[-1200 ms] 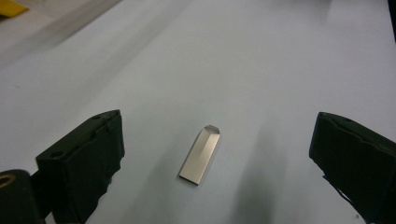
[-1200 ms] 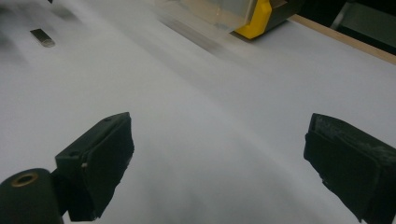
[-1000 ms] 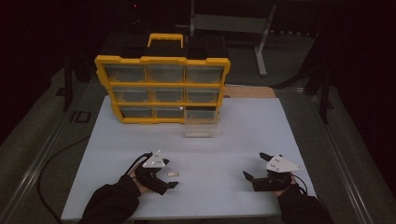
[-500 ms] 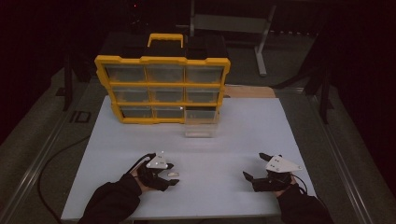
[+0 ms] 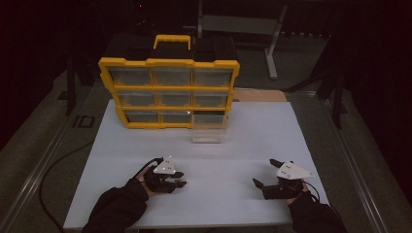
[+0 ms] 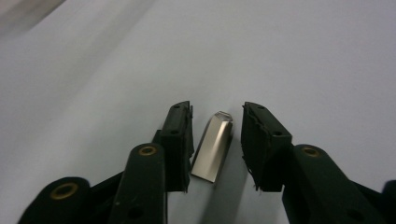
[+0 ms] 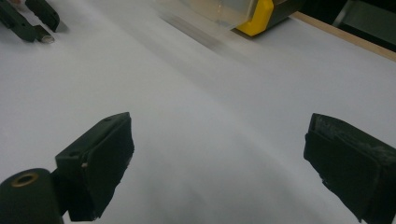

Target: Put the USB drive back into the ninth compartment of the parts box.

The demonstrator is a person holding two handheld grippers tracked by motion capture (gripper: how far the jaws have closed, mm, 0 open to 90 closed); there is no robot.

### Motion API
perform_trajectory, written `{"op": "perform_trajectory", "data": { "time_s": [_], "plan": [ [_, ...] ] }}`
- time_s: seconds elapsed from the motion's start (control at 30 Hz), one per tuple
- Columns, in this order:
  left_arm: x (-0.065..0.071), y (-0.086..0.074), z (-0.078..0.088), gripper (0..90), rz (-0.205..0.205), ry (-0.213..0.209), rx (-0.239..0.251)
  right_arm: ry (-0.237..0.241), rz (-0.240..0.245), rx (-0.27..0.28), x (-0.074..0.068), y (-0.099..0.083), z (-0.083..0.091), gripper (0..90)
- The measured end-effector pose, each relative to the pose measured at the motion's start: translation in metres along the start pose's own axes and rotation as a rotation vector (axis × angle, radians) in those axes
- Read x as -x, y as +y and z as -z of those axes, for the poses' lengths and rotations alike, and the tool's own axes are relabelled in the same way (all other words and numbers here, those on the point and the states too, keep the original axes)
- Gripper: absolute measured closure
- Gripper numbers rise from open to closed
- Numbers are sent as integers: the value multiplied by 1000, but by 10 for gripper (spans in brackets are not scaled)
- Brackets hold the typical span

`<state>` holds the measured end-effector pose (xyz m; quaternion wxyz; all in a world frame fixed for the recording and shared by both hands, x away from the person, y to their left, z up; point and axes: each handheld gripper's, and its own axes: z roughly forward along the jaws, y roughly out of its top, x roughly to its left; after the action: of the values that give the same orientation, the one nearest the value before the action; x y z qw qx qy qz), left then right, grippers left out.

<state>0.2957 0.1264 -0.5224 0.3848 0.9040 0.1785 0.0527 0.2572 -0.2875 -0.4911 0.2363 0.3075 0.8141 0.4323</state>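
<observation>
One metal piece (image 6: 214, 148), two claws (image 5: 180, 178) (image 5: 265, 175), one yellow organizer (image 5: 169, 92), one clear drawer (image 5: 210, 134), one table (image 5: 252, 141)

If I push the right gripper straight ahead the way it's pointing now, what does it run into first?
Probably nothing nearby: the right gripper stands open over bare white table. Farther along sits the clear drawer before the yellow organizer; depth is hard to judge.

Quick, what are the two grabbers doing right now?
Left gripper: jaws have just been closing around the small metal piece, not pressing it yet.
Right gripper: wide open, holding nothing.
</observation>
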Motion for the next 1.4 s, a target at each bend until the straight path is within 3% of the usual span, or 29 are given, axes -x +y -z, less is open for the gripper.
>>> {"op": "perform_trajectory", "data": {
  "time_s": [0.4,0.83,1.4],
  "plan": [
    [2,-1,0,772,-40,3,-2,1,-8,3,1,0,0,87],
    [2,5,1,786,-8,-14,-18,0,-1,7,0,1,1,87],
    [2,33,12,786,-21,-31,10,2,0,8,-1,1,2,87]
  ]
}}
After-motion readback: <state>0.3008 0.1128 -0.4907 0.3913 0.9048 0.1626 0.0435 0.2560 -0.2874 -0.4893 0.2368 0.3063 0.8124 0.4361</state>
